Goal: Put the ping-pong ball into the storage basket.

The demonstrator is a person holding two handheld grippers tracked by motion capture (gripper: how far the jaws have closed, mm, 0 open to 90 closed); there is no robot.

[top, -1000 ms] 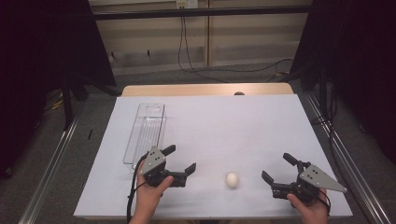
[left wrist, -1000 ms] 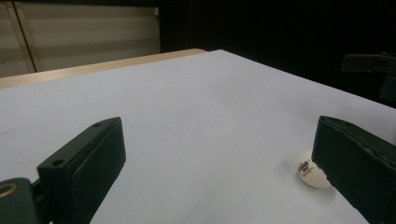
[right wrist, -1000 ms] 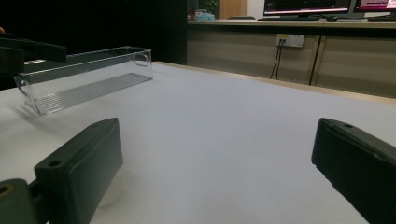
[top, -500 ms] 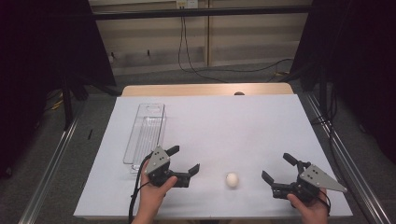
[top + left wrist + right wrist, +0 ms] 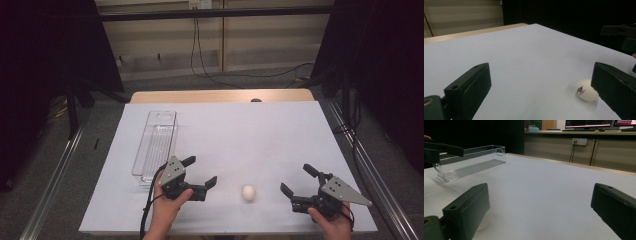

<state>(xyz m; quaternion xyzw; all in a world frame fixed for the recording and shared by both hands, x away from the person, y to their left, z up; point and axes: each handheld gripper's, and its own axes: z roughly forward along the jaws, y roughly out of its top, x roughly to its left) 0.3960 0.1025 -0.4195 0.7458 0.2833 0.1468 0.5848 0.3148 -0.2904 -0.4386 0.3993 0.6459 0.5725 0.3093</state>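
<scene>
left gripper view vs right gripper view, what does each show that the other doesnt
The left gripper view alone gives a clear look at the ball, with small print on it, beside that hand-held gripper's far jaw. The right gripper view alone has the clear plastic tray, plus a counter with monitors and a wall socket. Both share the white table surface and two wide-open black jaws.

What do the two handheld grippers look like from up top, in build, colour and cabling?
Both are black two-jaw tools with chunky, blocky jaws. The left gripper and the right gripper each carry a grey three-cornered plate on top, dotted with small dark holes. A black cable trails from the left one toward the table edge. No sleeves are visible at the wrists.
</scene>
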